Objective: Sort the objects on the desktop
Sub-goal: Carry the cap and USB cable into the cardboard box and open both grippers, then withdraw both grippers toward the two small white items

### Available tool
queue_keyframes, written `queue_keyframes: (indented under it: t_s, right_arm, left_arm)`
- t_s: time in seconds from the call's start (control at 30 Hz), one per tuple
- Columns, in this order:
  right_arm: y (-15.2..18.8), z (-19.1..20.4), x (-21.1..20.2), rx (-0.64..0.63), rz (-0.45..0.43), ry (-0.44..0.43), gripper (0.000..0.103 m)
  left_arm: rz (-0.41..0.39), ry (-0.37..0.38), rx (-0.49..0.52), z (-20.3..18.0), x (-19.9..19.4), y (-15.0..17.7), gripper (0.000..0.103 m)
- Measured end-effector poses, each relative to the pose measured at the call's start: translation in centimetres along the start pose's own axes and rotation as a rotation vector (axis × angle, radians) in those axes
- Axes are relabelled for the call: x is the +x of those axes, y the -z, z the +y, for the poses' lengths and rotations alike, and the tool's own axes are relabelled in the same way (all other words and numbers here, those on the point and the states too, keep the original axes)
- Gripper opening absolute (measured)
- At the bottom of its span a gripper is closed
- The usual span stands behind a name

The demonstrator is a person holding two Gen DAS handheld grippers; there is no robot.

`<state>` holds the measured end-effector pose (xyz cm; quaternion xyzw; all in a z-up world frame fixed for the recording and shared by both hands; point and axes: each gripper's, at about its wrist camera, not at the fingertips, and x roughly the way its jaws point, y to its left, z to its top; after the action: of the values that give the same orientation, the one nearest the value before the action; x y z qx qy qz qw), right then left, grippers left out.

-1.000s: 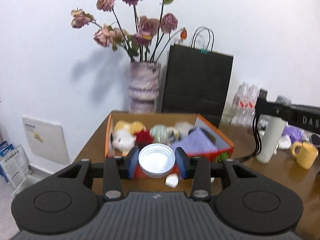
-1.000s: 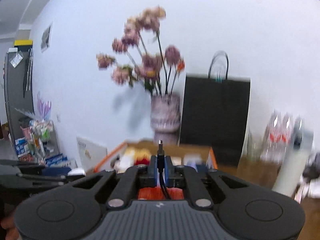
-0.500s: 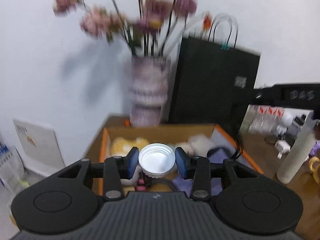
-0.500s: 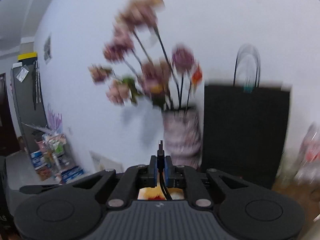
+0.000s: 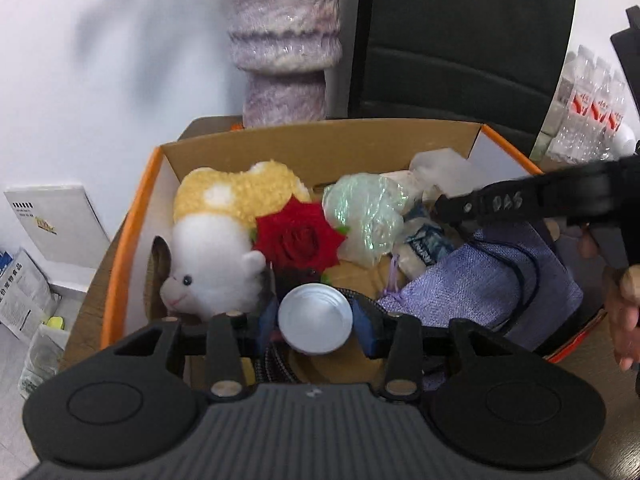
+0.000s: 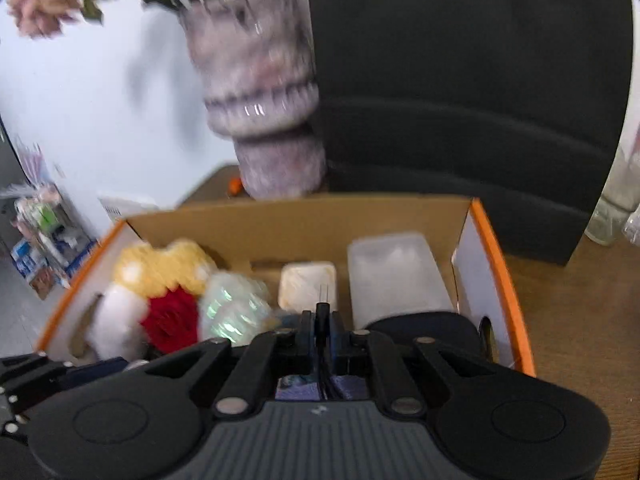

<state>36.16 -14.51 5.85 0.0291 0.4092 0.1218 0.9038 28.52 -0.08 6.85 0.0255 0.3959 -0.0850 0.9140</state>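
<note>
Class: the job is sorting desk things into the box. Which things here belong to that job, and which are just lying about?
Job: box, white cap between left claw's fingers, black cable in right claw.

Lying about: vase, black bag, water bottles.

Left tool (image 5: 316, 322) opening, white cap (image 5: 315, 319) between, over box (image 5: 132, 220)

Black tongs (image 5: 315, 322), blue pads (image 5: 365, 322)

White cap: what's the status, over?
Left gripper jaws just opening, white cap loose between them, over the orange box. Right gripper shut on black cable plug. Plush toy and red rose crowd the drop.
</note>
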Motion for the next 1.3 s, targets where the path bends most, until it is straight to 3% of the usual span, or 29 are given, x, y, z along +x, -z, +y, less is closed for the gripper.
queue_keyframes:
  t_s: [0.1, 0.2, 0.27, 0.37, 0.57, 0.73, 0.87, 1.03, 1.13, 1.3]
  right_arm:
    - [0.5, 0.8, 0.9, -0.058, 0.063, 0.01, 0.007]
    - [0.1, 1.7, 0.4, -0.092, 0.109, 0.042, 0.017]
    - [-0.2, 1.7, -1.0, -0.09, 0.1, 0.022, 0.041]
    - [-0.3, 1.4, -3.8, -0.091, 0.081, -0.011, 0.059]
    - [-0.5, -0.2, -8.4, -0.082, 0.069, 0.028, 0.066]
    - [1.1, -0.7, -11.3, -0.075, 0.1, 0.052, 0.071]
    - [3.5, 0.2, -13.9, -0.094, 0.068, 0.058, 0.079]
    - [7.7, 2.1, -17.1, -0.121, -0.068, 0.05, 0.086]
    - [11.0, 3.0, -18.5, -0.118, -0.137, 0.07, 0.088]
    - [16.8, 3.7, -19.4, -0.083, -0.185, 0.055, 0.089]
  left_arm:
    - [0.038, -0.005, -0.007, -0.2, 0.2, -0.5, 0.071]
    - [0.071, -0.009, -0.044, 0.0, -0.6, -1.1, 0.085]
    - [0.069, -0.014, -0.075, 0.4, -1.7, -1.4, 0.09]
    - [0.075, -0.011, -0.126, 1.1, -3.5, -1.8, 0.095]
    - [0.126, -0.056, -0.212, 1.9, -6.3, -1.8, 0.097]
    - [0.127, -0.093, -0.217, 1.6, -8.8, -0.4, 0.097]
    - [0.05, -0.122, -0.22, 1.0, -11.5, 1.7, 0.099]
    - [-0.127, -0.172, -0.212, -0.2, -15.5, 5.7, 0.103]
    - [-0.155, -0.19, -0.166, -1.0, -16.6, 8.5, 0.103]
    - [-0.156, -0.147, -0.097, -2.5, -17.6, 14.2, 0.103]
